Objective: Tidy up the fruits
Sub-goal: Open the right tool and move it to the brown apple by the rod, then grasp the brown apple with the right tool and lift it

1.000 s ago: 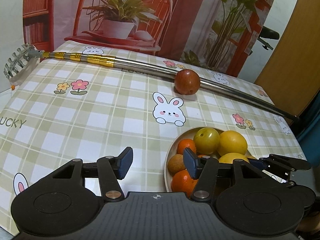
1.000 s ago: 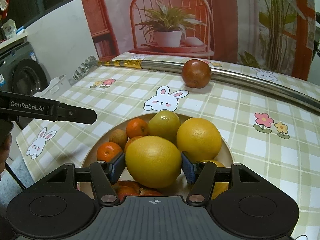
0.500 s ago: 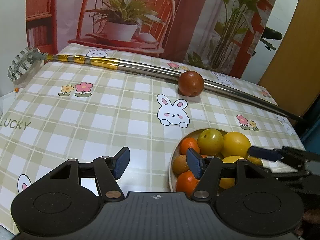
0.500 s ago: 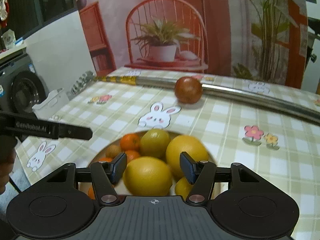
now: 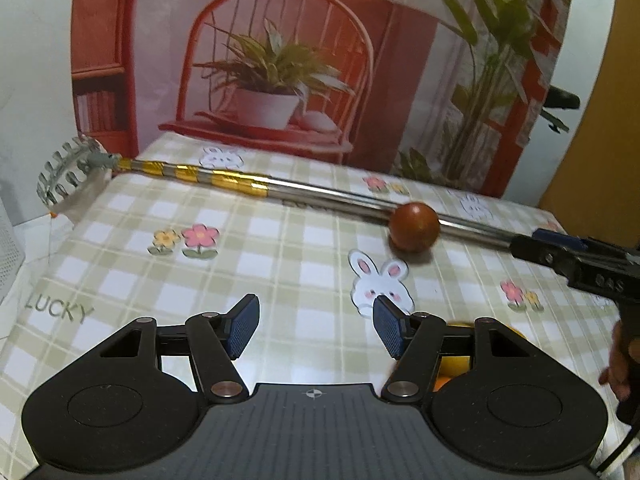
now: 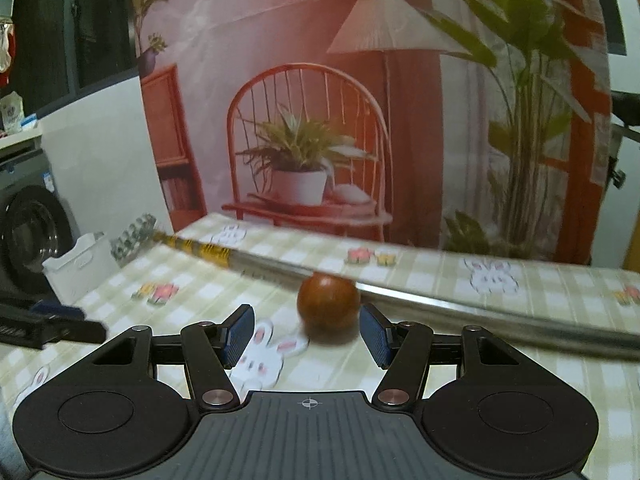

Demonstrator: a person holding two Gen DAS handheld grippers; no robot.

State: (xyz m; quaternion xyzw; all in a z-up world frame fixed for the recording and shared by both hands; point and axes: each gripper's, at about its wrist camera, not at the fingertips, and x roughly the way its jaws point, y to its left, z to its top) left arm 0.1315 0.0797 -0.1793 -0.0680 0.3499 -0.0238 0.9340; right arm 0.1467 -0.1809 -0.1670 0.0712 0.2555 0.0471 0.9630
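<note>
- My right tool (image 6: 307,334) sits at lower centre of the right wrist view, jaws spread wide with nothing between the blue pads (image 6: 239,334).
- The red-brown fruit (image 6: 328,306) lies just beyond the tips, centred in the gap, resting on the bench (image 6: 520,372) and not touched by either pad.
- Behind the fruit, a long metal pole (image 6: 460,310) crosses the frame from left of centre to the right edge; the fruit sits against it or just in front, and I cannot tell which because of blur.
- My left tool (image 5: 316,330) sits at lower centre of the left wrist view, jaws equally wide apart and empty, over bare checked cloth.
- In that view the same fruit (image 5: 414,226) is well ahead, right of centre, at the pole (image 5: 320,194).
- The pole's yellow-banded end carries a pronged metal head (image 5: 64,174) at the left edge of the frame.
- Yellow and orange fruits (image 5: 456,360) show only partly behind the left tool's right finger, at lower right.
- The right tool's tip (image 5: 572,260) enters from the right edge of the left view, with part of a hand (image 5: 620,364) below it.
- A rabbit print (image 5: 380,284) marks the cloth between the left tool and the red-brown fruit.
</note>
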